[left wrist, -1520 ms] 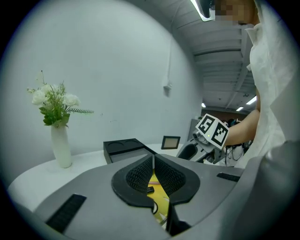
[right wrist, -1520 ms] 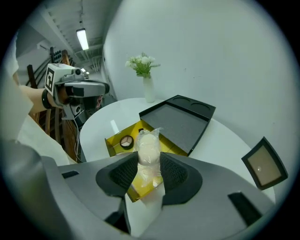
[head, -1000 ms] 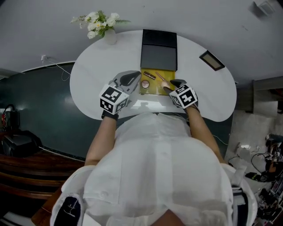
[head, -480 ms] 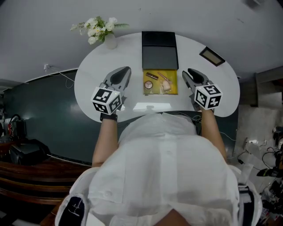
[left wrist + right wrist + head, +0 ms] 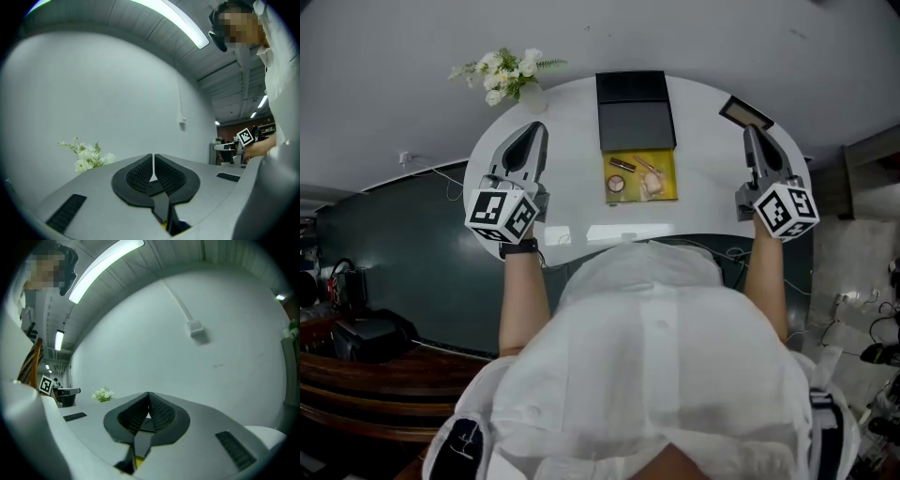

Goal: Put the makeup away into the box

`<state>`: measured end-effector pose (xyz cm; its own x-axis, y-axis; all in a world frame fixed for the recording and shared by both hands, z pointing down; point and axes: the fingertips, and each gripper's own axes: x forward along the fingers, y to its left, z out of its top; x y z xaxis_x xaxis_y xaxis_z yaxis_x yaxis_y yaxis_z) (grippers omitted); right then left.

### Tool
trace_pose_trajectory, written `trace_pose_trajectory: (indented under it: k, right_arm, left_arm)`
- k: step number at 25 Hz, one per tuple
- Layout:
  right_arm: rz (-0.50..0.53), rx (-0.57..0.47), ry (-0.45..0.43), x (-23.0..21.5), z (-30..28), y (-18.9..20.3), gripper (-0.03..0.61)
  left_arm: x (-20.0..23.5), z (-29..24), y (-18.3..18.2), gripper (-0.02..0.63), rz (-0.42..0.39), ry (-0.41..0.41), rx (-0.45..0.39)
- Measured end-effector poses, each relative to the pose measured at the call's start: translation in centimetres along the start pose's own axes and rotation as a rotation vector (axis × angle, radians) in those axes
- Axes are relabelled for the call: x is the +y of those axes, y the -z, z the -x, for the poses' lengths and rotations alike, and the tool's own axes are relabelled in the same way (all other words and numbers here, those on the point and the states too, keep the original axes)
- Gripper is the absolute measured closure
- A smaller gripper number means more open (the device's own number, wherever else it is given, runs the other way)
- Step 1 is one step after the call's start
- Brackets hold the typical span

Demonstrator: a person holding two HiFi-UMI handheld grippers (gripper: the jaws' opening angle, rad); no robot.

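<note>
In the head view a yellow box [image 5: 666, 178] lies at the middle of the white table, its black lid [image 5: 635, 112] folded open behind it. Inside lie a round compact [image 5: 616, 184], a slim dark tube [image 5: 622, 163] and a pinkish item [image 5: 652, 184]. My left gripper [image 5: 534, 131] is raised left of the box, pointing level; its jaws are shut and empty [image 5: 153, 161]. My right gripper [image 5: 751, 134] is held far to the right of the box. Its jaws have just been closing and now meet with nothing between them [image 5: 148, 401].
A vase of white flowers [image 5: 511, 67] stands at the table's back left. A small dark flat frame [image 5: 745, 112] lies at the back right, near my right gripper. The table's curved front edge [image 5: 619, 234] runs just before the person's white shirt.
Both grippers have lifted away from the box and spread apart, left one to the left, right one to the right. The right jaws went from open to shut.
</note>
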<state>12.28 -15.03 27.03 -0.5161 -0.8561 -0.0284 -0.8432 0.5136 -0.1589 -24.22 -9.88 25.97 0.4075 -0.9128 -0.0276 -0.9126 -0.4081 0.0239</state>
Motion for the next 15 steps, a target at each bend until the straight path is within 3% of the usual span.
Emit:
trace_pose_trajectory:
  k: [4,9,15]
  right_arm:
    - [-0.018,-0.049,0.000,0.4,0.6,-2.1,0.568]
    - [0.044,-0.024,-0.021,1.7,0.3,-2.4,0.568]
    - [0.041,-0.027,-0.027,2.0,0.8,-2.5,0.568]
  left_arm:
    - [-0.3,0.0,-2.1,0.588,-0.028,0.004,-0.040]
    - [-0.8,0.2,-3.2,0.588,-0.037,0.011,-0.062]
    - [-1.4,0.5,-3.3,0.588,-0.034,0.028,-0.059]
